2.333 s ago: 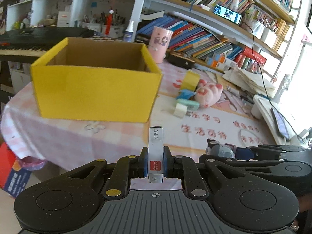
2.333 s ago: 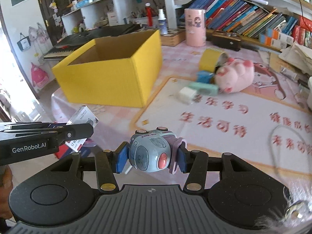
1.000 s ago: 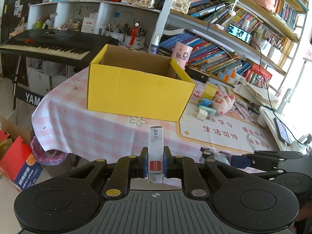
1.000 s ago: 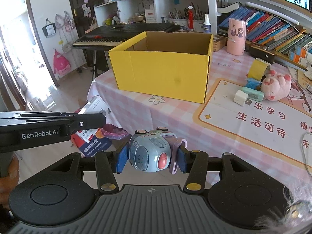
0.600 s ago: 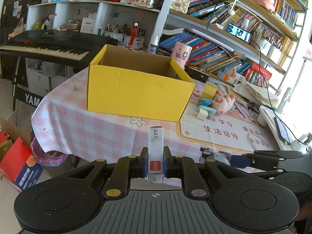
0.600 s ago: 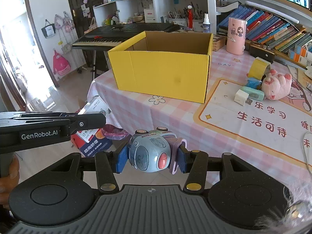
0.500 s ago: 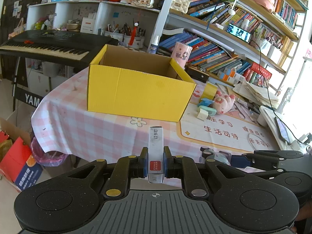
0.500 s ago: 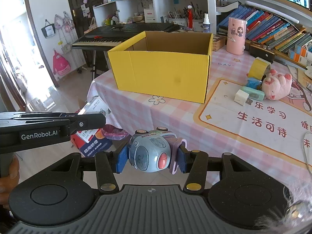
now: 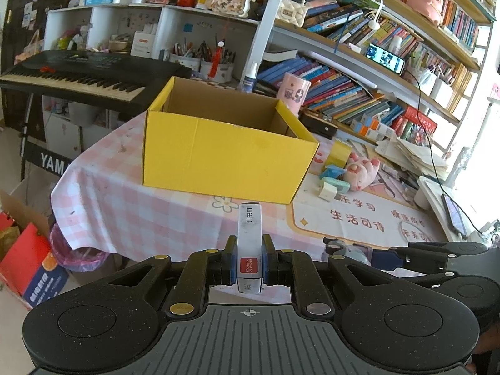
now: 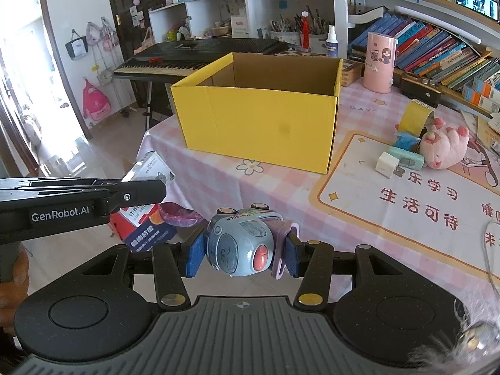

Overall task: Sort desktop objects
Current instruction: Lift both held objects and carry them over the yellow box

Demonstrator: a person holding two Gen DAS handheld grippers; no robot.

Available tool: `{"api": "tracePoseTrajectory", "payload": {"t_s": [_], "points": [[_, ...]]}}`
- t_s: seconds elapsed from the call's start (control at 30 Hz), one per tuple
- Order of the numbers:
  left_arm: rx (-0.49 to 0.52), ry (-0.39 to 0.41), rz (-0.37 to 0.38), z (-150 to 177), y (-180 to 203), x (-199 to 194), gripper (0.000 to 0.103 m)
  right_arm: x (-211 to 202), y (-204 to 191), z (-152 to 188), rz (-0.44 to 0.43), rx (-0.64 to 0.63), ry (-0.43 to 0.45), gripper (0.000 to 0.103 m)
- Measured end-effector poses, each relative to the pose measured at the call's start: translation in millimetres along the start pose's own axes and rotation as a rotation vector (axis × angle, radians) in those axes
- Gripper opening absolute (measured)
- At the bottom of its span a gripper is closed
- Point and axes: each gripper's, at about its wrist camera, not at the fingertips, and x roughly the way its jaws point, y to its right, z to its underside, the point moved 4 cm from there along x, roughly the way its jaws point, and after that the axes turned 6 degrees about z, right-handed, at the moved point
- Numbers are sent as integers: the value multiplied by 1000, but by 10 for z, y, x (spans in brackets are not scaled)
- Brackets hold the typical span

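Note:
My left gripper [image 9: 248,259] is shut on a slim white staples box [image 9: 249,234] with a red label, held upright off the near edge of the table. My right gripper [image 10: 242,250] is shut on a grey-blue toy truck [image 10: 240,245] with a red button. An open yellow cardboard box [image 9: 225,159] stands on the pink checked tablecloth ahead of both; the part of its inside that shows is bare. In the right wrist view the left gripper [image 10: 150,190] reaches in from the left with the staples box [image 10: 150,165].
Right of the yellow box [image 10: 259,125] lie a yellow tape roll [image 10: 415,115], a pink plush pig [image 10: 443,147], a white charger cube [image 10: 387,164] and a mint case [image 10: 406,157]. A pink cup [image 10: 379,62] stands behind. A keyboard [image 9: 78,75] is at left, cartons [image 9: 28,265] on the floor.
Since the oldest frames both grippers have drawn back from the table, so the yellow box looks smaller and farther. Over the last second nothing has moved.

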Motion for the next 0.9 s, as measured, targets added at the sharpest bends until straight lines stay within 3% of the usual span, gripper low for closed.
{"api": "tracePoseTrajectory", "payload": {"t_s": [0.27,0.43,0.9], "points": [[-11,16,-17,-68,-55,23,14,63,-2,-82,-5,-12,4,48],[-6,48,-27,-192,-65,31,14,71,53,-226,8,-15,53,48],[-11,208,-72,-929,-143,227,14,194,309,-1140,-46,-19,223,48]]}}
